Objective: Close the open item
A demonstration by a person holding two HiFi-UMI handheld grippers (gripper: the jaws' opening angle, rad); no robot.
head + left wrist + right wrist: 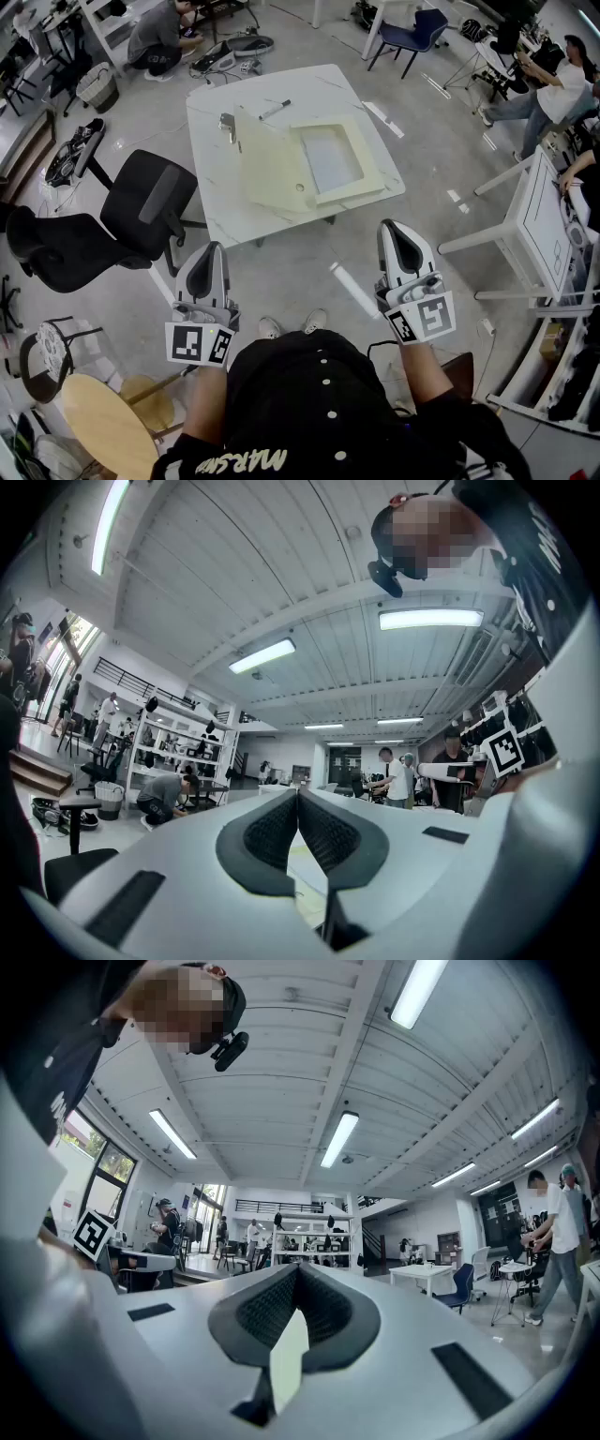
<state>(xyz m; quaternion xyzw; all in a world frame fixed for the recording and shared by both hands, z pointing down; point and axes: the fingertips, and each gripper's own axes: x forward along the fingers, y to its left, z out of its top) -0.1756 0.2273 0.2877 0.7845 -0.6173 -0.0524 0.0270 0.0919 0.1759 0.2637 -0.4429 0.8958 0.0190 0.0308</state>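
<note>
On the white marble table (pixel 214 112) lies a flat cream box (pixel 349 192) with a grey inside. Its lid (pixel 267 167) is swung open to the left and rests on the tabletop. Both grippers are held close to the person's body, well short of the table and touching nothing. The left gripper (pixel 208 251) is shut with nothing between its jaws, and its tips (pixel 298 797) meet in the left gripper view. The right gripper (pixel 394 230) is shut and empty too, with its tips (pixel 295 1272) closed together against the ceiling in the right gripper view.
A marker (pixel 275 110) and a small metal piece (pixel 228 124) lie on the table behind the box. A black office chair (pixel 150 202) stands left of the table and a white desk (pixel 544 225) to the right. A round wooden stool (pixel 103 427) is at the lower left. People work further back.
</note>
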